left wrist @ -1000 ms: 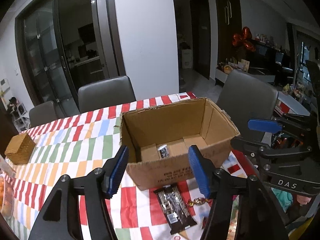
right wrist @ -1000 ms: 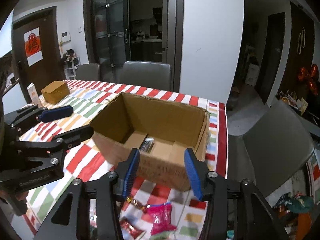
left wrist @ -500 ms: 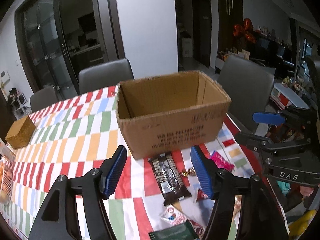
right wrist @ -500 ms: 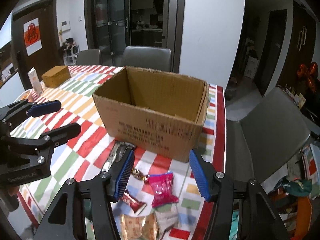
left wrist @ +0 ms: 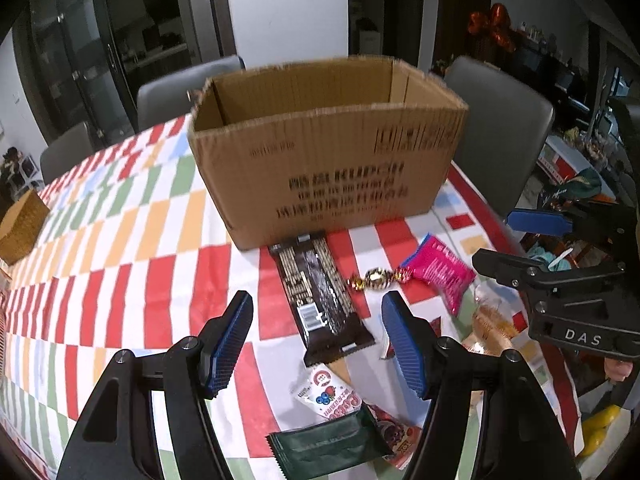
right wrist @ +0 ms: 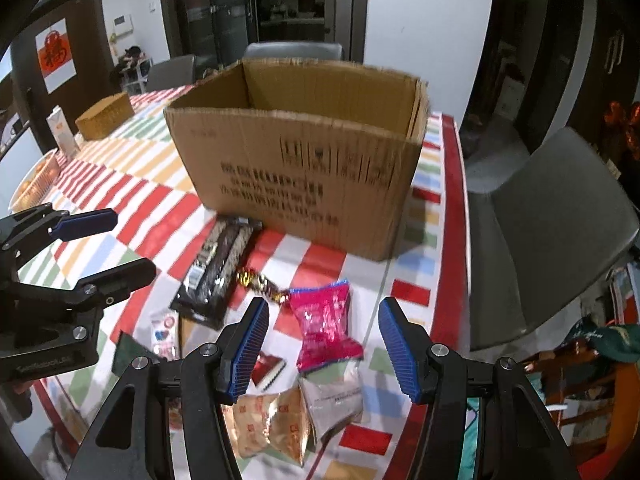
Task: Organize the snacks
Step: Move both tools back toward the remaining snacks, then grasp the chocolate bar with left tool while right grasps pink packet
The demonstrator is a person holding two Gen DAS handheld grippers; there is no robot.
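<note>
An open cardboard box (left wrist: 332, 164) (right wrist: 304, 160) stands on the striped tablecloth. In front of it lie snacks: a long dark bar (left wrist: 320, 296) (right wrist: 218, 272), a gold wrapped candy (left wrist: 374, 278) (right wrist: 256, 282), a pink packet (left wrist: 438, 270) (right wrist: 324, 326), a white packet (left wrist: 328, 394), a dark green packet (left wrist: 328, 442) and tan packets (right wrist: 276, 424). My left gripper (left wrist: 318, 344) is open and empty above the dark bar. My right gripper (right wrist: 322, 348) is open and empty above the pink packet.
A woven basket (left wrist: 22, 226) (right wrist: 106, 116) sits at the table's far left, with a milk carton (right wrist: 62, 132) near it. Grey chairs (right wrist: 552, 232) stand around the table. The table's right edge (right wrist: 456, 216) is close to the snacks.
Both grippers have drawn back from over the box and dropped lower toward the snacks in front of it. Both stay open and empty.
</note>
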